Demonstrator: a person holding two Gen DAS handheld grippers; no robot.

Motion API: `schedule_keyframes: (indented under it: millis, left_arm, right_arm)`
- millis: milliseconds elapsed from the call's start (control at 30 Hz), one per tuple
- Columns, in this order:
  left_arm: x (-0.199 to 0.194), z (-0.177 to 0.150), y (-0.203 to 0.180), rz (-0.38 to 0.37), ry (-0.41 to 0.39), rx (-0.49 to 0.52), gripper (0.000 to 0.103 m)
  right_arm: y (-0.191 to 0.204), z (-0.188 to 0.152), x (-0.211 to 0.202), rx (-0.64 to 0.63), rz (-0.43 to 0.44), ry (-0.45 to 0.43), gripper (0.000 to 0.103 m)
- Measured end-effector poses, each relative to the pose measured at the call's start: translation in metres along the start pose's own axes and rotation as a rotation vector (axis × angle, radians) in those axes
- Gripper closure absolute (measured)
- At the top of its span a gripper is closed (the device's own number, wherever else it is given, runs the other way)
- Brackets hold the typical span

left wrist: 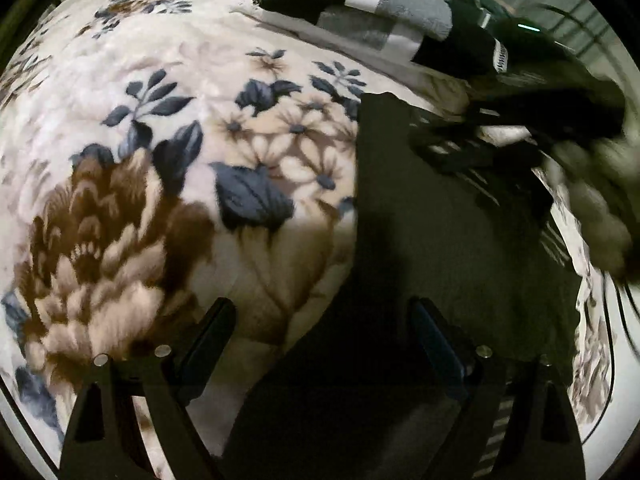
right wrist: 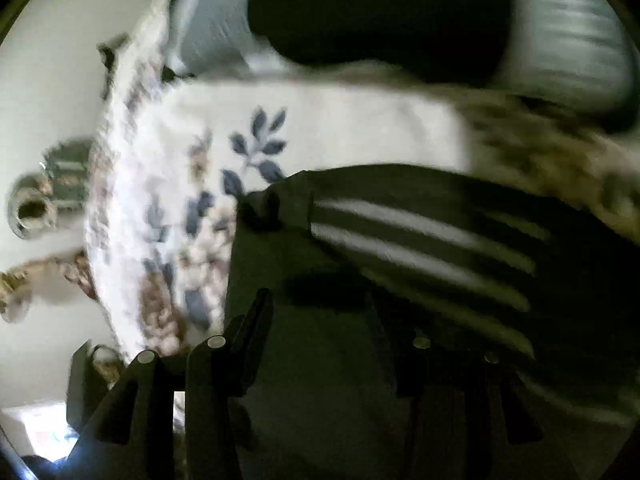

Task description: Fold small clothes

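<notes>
Both claws hang spread and empty: the left gripper (left wrist: 320,328) straddles the near edge of the dark striped garment (left wrist: 440,240) lying on the floral blanket (left wrist: 160,160), while the right gripper (right wrist: 324,320) is poised over its striped part. Closing now could pinch plush blanket along with cloth, dragging the fold crooked. Farther off, the folded pile (left wrist: 372,4) could be nudged by a wide sweep.

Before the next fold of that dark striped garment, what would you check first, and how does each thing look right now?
1. Dark striped garment lies on the floral blanket: ok.
2. Left gripper jaws open, holding nothing: ok.
3. Right gripper jaws apart over the fabric: ok; whether they pinch it: cannot tell.
4. Stripes lie flat: cannot tell, blurred.
5. Folded pile apart from the garment: ok.
</notes>
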State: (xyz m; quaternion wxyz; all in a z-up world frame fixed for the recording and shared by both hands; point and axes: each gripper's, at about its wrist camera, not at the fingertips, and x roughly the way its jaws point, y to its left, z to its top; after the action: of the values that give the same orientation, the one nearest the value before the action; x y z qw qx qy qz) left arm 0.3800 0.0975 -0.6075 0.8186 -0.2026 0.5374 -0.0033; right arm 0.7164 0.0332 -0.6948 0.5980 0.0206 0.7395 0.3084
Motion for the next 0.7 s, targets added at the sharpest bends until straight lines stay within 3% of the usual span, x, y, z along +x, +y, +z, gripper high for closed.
schedule_keyframes:
  millis: [33, 133, 233, 333, 367, 400, 433, 467, 567, 600, 667, 700]
  left_arm:
    - [-0.001, -0.002, 0.0, -0.005, 0.0, 0.007, 0.013]
    - [-0.002, -0.005, 0.001, -0.013, 0.006, 0.032, 0.013]
    - [-0.001, -0.007, 0.001, -0.018, 0.016, 0.056, 0.013]
    - [-0.001, -0.006, 0.004, -0.033, 0.025, 0.05, 0.013]
    - [-0.001, -0.005, 0.005, -0.035, 0.025, 0.048, 0.013]
    - [-0.003, -0.006, 0.006, -0.041, 0.025, 0.047, 0.013]
    - [-0.004, -0.006, 0.006, -0.042, 0.024, 0.047, 0.013]
    - [-0.003, -0.006, 0.007, -0.043, 0.025, 0.046, 0.013]
    - [-0.004, -0.008, 0.01, -0.041, 0.026, 0.052, 0.013]
    - [-0.004, -0.008, 0.01, -0.042, 0.025, 0.053, 0.013]
    - [-0.004, -0.008, 0.009, -0.04, 0.023, 0.055, 0.013]
    - [-0.004, -0.008, 0.009, -0.041, 0.024, 0.053, 0.013]
  right_arm:
    - [0.004, 0.002, 0.002, -0.017, 0.002, -0.006, 0.1]
    - [0.006, 0.008, -0.018, -0.025, -0.045, -0.12, 0.103]
    - [-0.008, 0.015, -0.051, 0.055, -0.059, -0.226, 0.103]
    - [-0.012, 0.028, -0.049, 0.07, 0.013, -0.14, 0.103]
    - [-0.009, 0.027, -0.04, 0.052, 0.042, -0.069, 0.101]
    - [-0.007, 0.026, -0.033, 0.034, 0.034, -0.028, 0.081]
    - [-0.006, 0.024, -0.026, 0.01, 0.017, 0.003, 0.048]
    - [-0.005, 0.019, -0.016, -0.019, -0.002, 0.028, 0.041]
    - [-0.008, 0.006, 0.004, -0.045, -0.023, 0.09, 0.041]
    - [-0.007, 0.002, 0.005, -0.057, -0.024, 0.077, 0.045]
    - [-0.006, -0.003, 0.004, -0.063, -0.036, 0.053, 0.096]
    - [-0.008, -0.005, 0.0, -0.041, -0.027, 0.032, 0.096]
